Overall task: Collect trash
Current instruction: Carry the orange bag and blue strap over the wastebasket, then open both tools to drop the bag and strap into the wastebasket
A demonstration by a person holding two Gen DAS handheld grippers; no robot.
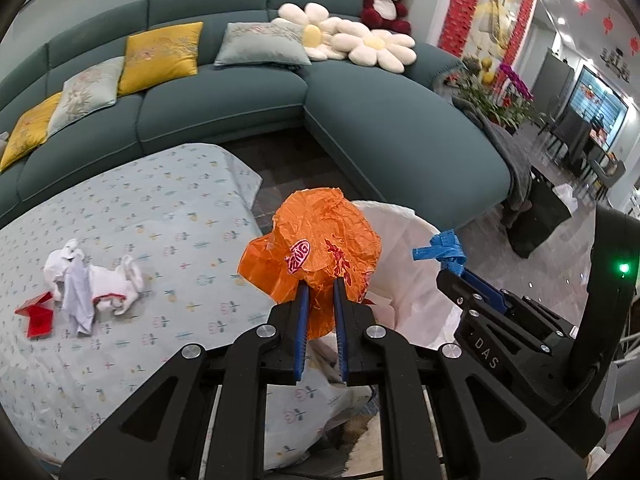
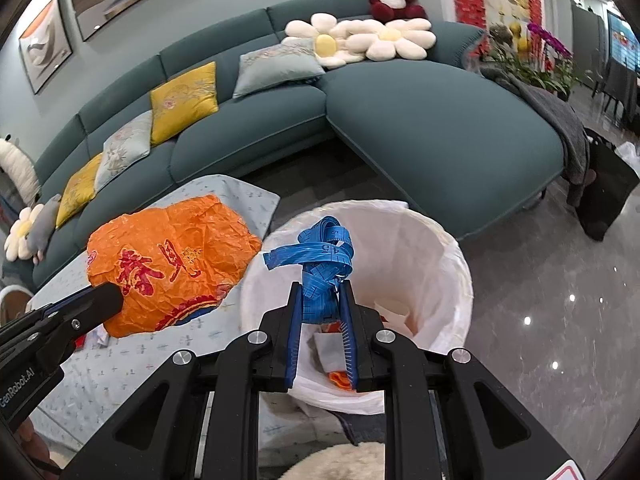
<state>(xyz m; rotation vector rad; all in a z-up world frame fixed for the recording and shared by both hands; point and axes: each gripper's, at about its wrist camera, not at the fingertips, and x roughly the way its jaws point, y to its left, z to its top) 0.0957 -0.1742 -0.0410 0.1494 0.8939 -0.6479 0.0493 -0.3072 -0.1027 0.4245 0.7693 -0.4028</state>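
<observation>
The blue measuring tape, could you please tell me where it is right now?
In the right wrist view the blue measuring tape is clamped in the right gripper, above the white-lined trash bin, right of the orange wrapper.

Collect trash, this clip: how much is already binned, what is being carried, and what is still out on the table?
Done: the white-lined bin already holds scraps. In hand: the left gripper grips a crumpled orange wrapper beside the bin; the right gripper holds a bunched blue tape measure over the opening. Left: crumpled white tissues and a red box on the tablecloth.
</observation>
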